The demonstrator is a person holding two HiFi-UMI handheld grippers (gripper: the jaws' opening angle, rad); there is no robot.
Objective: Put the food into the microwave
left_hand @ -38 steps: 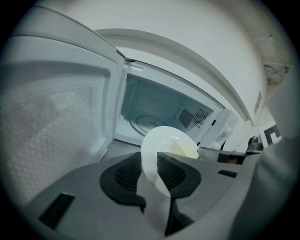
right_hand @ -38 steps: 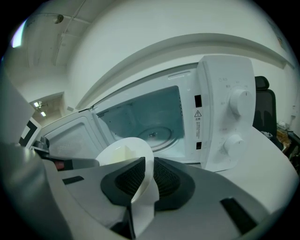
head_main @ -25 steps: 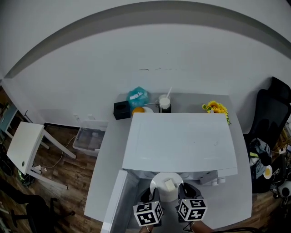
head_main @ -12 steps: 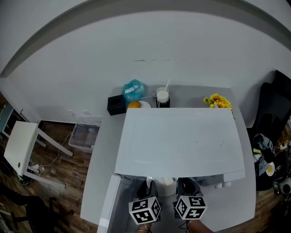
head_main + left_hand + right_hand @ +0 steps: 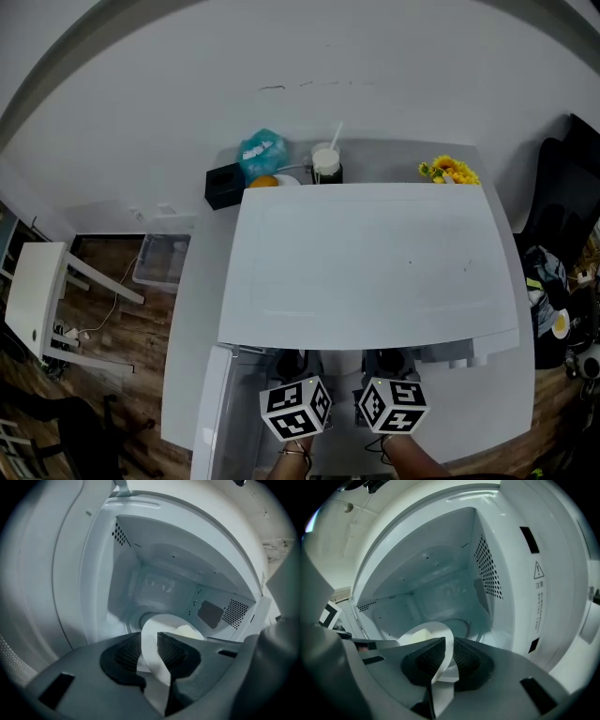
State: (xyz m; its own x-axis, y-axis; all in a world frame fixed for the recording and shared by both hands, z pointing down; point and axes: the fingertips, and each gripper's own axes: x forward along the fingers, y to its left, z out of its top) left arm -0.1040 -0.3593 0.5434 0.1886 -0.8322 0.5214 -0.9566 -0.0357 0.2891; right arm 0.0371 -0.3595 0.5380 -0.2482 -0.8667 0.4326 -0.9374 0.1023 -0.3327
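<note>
A white plate (image 5: 154, 637) with a pale piece of food (image 5: 188, 631) on it is held at the mouth of the open white microwave (image 5: 366, 262). My left gripper (image 5: 151, 649) is shut on the plate's left rim. In the right gripper view my right gripper (image 5: 449, 656) is shut on the plate (image 5: 437, 637) at its right rim, with the food (image 5: 415, 636) beyond. Both views look into the lit cavity, with its turntable ring (image 5: 458, 623) ahead. From the head, the left gripper (image 5: 292, 367) and right gripper (image 5: 384, 366) reach under the microwave's top edge, which hides the plate.
The microwave door (image 5: 211, 417) hangs open at the left. Behind the microwave stand a black box (image 5: 223, 186), a blue bag (image 5: 261, 153), an orange (image 5: 263, 181), a cup with a straw (image 5: 325, 161) and yellow flowers (image 5: 448, 171). A plastic bin (image 5: 161, 262) sits on the floor.
Both grippers carried the plate forward into the microwave opening. One second ago the plate showed in front of the microwave in the head view; now the top hides it.
</note>
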